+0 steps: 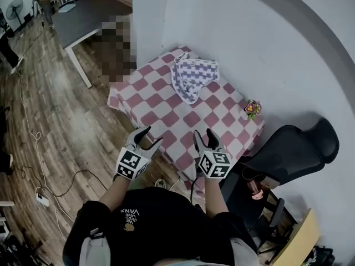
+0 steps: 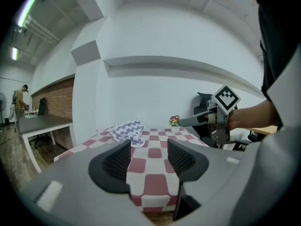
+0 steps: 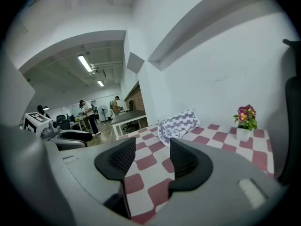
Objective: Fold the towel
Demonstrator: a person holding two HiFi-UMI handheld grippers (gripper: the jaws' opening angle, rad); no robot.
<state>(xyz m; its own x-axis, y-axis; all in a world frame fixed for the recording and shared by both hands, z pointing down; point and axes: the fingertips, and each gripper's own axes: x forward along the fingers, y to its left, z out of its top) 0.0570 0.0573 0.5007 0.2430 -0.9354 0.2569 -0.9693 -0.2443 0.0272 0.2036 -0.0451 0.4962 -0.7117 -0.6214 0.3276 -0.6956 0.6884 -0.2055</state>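
A crumpled purple-and-white checked towel (image 1: 191,75) lies at the far side of a table with a red-and-white checked cloth (image 1: 166,107). It also shows far ahead as the towel (image 2: 128,131) in the left gripper view and the towel (image 3: 178,124) in the right gripper view. My left gripper (image 1: 147,138) hovers at the table's near edge, open, nothing between its jaws. My right gripper (image 1: 203,137) is level with it to the right, also open and empty. Both point toward the towel, well short of it.
A small potted flower (image 1: 252,108) stands at the table's right edge. A black chair (image 1: 294,146) sits right of the table, against the white wall. A grey desk (image 1: 83,18) and wooden floor with cables lie to the left. People stand far off in the room.
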